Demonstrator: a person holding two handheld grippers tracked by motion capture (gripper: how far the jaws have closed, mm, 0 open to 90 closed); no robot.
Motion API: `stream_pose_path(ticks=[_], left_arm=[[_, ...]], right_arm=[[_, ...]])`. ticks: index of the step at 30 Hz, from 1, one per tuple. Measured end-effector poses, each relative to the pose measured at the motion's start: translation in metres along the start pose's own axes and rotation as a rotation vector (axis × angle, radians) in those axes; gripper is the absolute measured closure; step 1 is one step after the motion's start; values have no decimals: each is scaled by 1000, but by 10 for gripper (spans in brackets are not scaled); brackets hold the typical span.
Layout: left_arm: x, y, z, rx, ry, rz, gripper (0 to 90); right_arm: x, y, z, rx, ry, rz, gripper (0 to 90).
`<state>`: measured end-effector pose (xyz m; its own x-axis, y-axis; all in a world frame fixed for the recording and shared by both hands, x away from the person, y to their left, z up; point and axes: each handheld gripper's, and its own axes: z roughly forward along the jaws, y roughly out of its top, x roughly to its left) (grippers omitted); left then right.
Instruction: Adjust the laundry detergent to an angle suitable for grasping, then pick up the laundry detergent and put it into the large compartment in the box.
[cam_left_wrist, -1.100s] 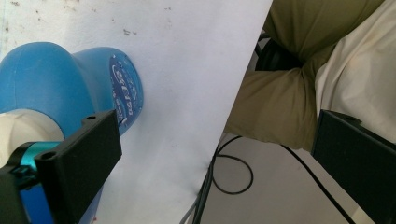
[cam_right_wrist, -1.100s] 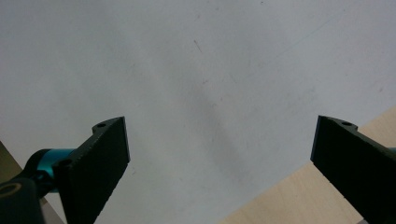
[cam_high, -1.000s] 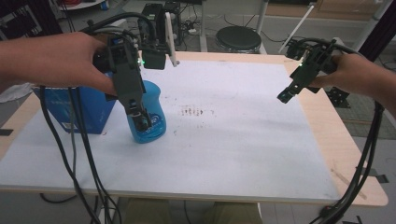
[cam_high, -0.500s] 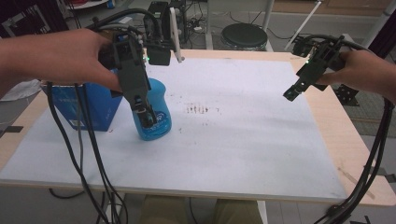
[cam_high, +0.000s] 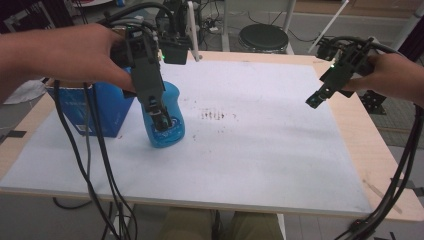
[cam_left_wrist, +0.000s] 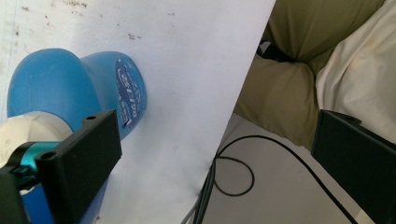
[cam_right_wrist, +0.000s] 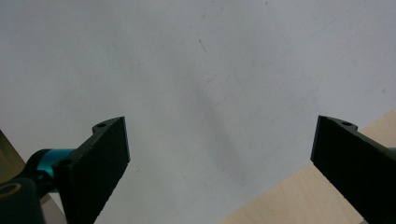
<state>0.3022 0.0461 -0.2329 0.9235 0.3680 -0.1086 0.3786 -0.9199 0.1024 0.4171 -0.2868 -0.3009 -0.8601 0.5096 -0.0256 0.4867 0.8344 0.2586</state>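
Two grippers hang wide-jawed: the left gripper (cam_high: 161, 119) over the blue bottle (cam_high: 167, 131) beside the box (cam_high: 102, 112), the right gripper (cam_high: 316, 100) near the tabletop (cam_high: 280, 150) edge.

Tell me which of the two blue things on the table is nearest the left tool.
The blue bottle, rounded with a white cap: the left tool hangs right over it. The blue box stands behind it, at the table's left edge.
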Motion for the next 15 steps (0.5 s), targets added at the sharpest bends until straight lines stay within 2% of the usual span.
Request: stream_pose_path(ticks=[6,15], left_arm=[[1,-1,-5,-3,8,-5,16],[13,3,-21,-36,60,-62,17]], right_arm=[[0,1,1,2,-3,2,36],[-3,3,5,2,-3,1,36]])
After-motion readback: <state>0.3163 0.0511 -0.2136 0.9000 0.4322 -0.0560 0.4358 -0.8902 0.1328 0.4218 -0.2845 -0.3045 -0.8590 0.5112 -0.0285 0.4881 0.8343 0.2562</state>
